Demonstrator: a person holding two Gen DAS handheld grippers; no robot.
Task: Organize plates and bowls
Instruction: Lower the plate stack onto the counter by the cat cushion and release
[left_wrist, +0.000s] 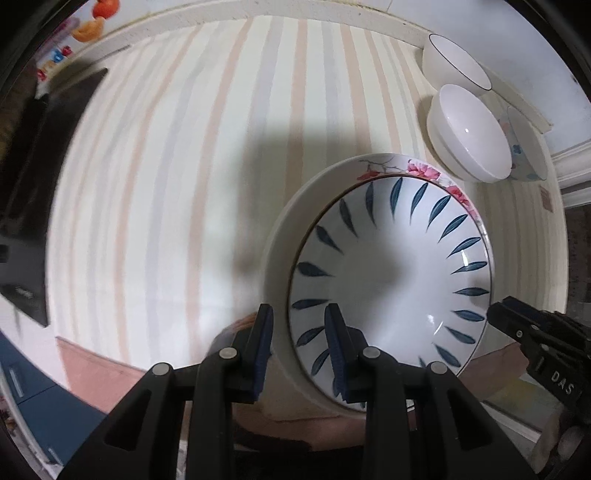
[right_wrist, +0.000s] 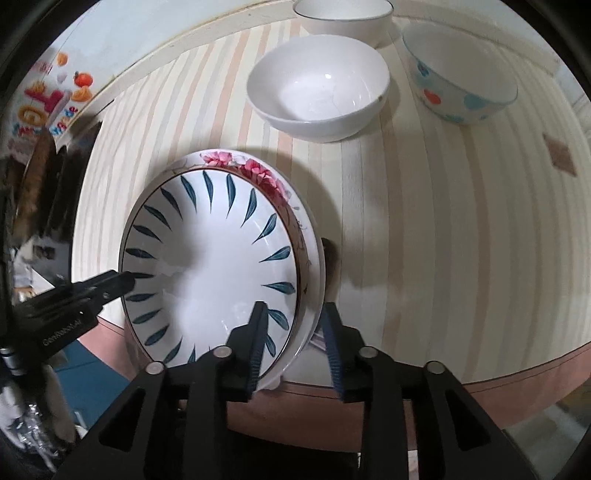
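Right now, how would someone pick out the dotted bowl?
On the striped table, look past the stacked plates to the three bowls at the far edge. The dotted bowl is rightmost, the only one with blue and orange spots; its neighbours are plain white.

A striped cloth in cream, peach and pale grey covers the worktop, its pinkish hem hanging at the lower edge of the frame. A colourful fruit sticker decorates the wall at upper left. A dark, blurred object lies at far left.
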